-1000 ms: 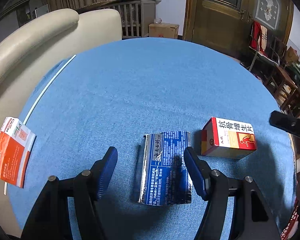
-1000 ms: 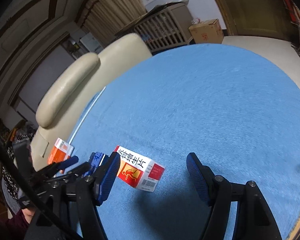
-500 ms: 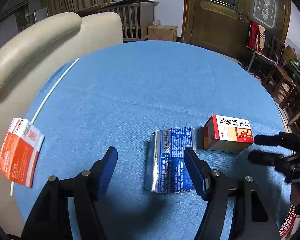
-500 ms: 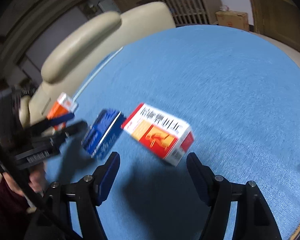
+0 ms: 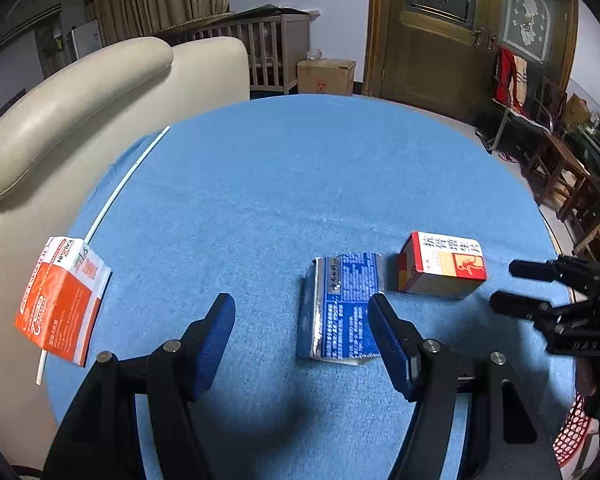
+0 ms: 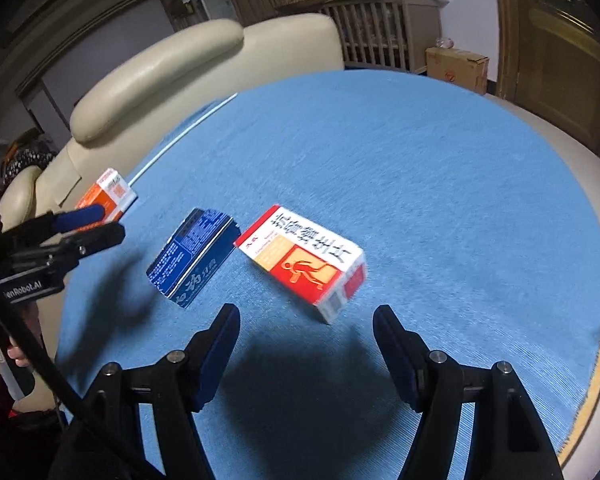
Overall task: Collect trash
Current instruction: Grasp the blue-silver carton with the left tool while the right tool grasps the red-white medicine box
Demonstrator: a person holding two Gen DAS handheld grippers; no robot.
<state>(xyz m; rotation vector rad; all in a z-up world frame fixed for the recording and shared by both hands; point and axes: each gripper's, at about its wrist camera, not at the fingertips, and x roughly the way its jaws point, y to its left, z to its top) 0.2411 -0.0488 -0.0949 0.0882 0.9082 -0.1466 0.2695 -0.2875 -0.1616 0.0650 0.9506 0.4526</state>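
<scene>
A flattened blue and silver carton lies on the blue round table; it also shows in the right wrist view. A red and white medicine box lies just to its right, and shows in the right wrist view. An orange and white carton lies at the table's left edge, also seen in the right wrist view. My left gripper is open and empty, its right finger beside the blue carton. My right gripper is open and empty, just short of the red box.
A thin white straw lies along the table's left edge. A cream sofa stands left of the table. A red mesh basket shows at the lower right. Chairs and a wooden door stand beyond the table.
The left gripper has drawn back and shifted left, so the blue carton now lies by its right finger. The right gripper has swung toward the red box, which now lies centred ahead.
</scene>
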